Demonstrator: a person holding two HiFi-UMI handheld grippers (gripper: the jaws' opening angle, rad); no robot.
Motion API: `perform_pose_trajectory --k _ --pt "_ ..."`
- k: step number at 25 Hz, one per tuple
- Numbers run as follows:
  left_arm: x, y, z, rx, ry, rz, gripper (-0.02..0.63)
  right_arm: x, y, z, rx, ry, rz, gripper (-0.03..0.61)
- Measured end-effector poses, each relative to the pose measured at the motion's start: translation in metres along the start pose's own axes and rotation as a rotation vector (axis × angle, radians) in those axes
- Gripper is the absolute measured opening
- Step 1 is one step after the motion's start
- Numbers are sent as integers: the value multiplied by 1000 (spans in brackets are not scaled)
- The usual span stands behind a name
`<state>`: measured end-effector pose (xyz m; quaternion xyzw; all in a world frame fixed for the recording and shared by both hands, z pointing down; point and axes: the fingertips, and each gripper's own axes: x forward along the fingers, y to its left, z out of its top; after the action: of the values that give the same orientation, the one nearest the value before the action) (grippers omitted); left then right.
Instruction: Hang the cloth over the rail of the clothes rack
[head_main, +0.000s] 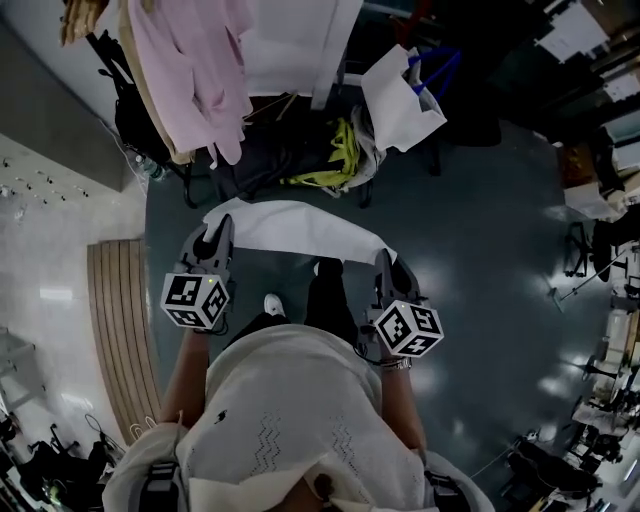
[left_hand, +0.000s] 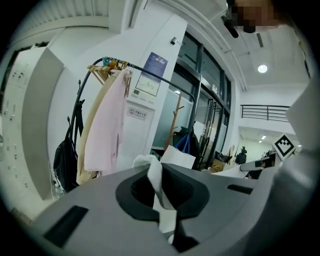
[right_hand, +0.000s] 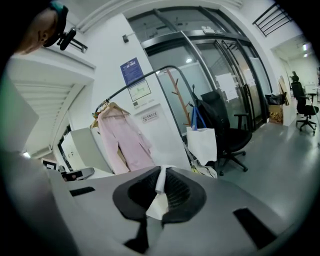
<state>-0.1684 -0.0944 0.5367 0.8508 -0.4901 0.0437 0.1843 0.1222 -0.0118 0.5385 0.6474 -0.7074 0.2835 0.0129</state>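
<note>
Left gripper (head_main: 213, 238) and right gripper (head_main: 384, 264) both clamped on the white cloth (head_main: 300, 228); hang not yet made.
Each of your grippers pinches a top corner, and the cloth is stretched between them in front of you, well short of the rail (right_hand: 145, 75). Hold both pinches firm and the top edge taut and level. Carry it above the rail before lowering, clear of the pink garment (right_hand: 125, 142). The head view gives the cloth's full span but no clear rail. The gripper views show the curved rail, high and ahead.
</note>
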Motion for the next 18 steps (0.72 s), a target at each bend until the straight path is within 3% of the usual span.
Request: perform_pose_trajectory --k 5,11,14,18 --pt "78 13 11 48 15 84 17 88 -40 47 -67 17 58 23" --pt "185 16 72 106 -25 205 17 198 -86 134 -85 43 158 23" --pt "223 13 94 148 -37 230 17 237 -101 174 -116 31 201 24" --pt "269 15 111 250 6 215 17 284 -115 221 -115 10 247 23"
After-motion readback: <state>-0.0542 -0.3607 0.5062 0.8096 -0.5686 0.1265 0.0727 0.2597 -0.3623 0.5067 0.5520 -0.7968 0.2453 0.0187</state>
